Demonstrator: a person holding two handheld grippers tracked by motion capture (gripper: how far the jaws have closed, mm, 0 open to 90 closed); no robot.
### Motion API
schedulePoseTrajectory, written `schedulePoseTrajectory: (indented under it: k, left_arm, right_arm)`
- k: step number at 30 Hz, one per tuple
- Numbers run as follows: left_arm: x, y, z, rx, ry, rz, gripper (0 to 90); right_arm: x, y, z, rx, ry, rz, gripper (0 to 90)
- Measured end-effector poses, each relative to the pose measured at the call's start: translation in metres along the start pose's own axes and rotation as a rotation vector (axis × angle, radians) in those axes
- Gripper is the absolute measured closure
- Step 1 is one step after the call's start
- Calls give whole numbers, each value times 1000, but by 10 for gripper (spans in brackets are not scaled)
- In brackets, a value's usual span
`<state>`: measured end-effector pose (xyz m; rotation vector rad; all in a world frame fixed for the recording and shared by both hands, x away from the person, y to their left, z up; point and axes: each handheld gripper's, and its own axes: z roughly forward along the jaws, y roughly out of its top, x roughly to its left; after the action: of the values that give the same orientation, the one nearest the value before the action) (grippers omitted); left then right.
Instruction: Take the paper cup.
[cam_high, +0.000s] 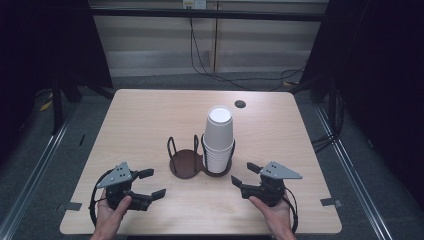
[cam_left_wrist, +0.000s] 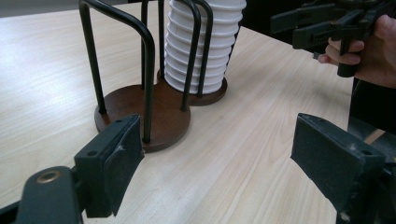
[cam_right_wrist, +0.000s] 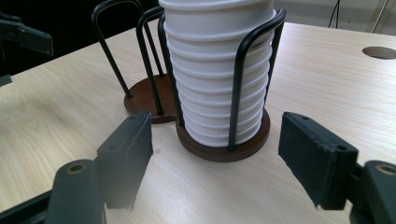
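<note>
I take the cup holder (cam_high: 200, 160) as my landmark: a dark wooden base of two joined round bays with black wire hoops standing upright around each, set on the wooden table (cam_high: 140, 120) a little toward my side of its middle. The stack of white paper cups (cam_high: 219, 142) stands upside down in the bay on my right, bottoms up, hemmed in by the hoops and rising well above them; the bay on my left has nothing in it. My left gripper (cam_high: 152, 184) sits low over the table, nearer me than the holder and off to its left, aimed toward the empty bay; its jaws stand apart with nothing between them, and in the left gripper view I see the empty bay's hoops just past the jaw at the left of that picture. My right gripper (cam_high: 245, 175) is nearer me than the holder and off to its right, close to the loaded bay; its jaws stand apart too, clamped on nothing, and in the right gripper view they frame the foot of the cup stack without touching it or the wire. A small dark round hole (cam_high: 240, 104) lies in the tabletop beyond the holder, toward the far edge.
</note>
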<state>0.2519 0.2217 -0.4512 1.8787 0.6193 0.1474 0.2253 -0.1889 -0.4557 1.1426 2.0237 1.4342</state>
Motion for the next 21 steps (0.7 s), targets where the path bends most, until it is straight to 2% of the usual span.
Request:
schedulePoseTrajectory:
  k: [2,5,7,10,12,14,16,18,19,21]
  left_arm:
    - [0,0,0,3,-5,4,163]
    - [-1,-1,-1,-2,-8,4,163]
    - [-2,-1,-1,-3,-12,3,163]
    - [-2,-1,-1,-7,-23,6,163]
    - [-2,0,0,-13,-31,7,162]
    - [-1,-1,1,-1,-28,9,162]
    - [-2,-1,1,1,-28,5,162]
    - [-2,-1,2,0,-27,1,162]
    - [-2,-1,2,1,-28,0,162]
    - [-3,-1,2,0,-30,1,162]
  right_arm:
    - [1,4,-1,13,2,8,259]
    - [3,7,-3,-3,-15,14,286]
    - [2,8,-4,-22,-8,27,342]
    - [0,12,-6,-8,17,60,324]
    - [-1,17,-8,-20,-8,47,331]
    - [-2,20,-10,-20,-10,45,340]
    - [-3,24,-10,-19,0,42,357]
    - [-3,27,-10,16,7,35,365]
    - [-2,29,-10,9,9,28,356]
    - [-1,32,-10,13,48,37,350]
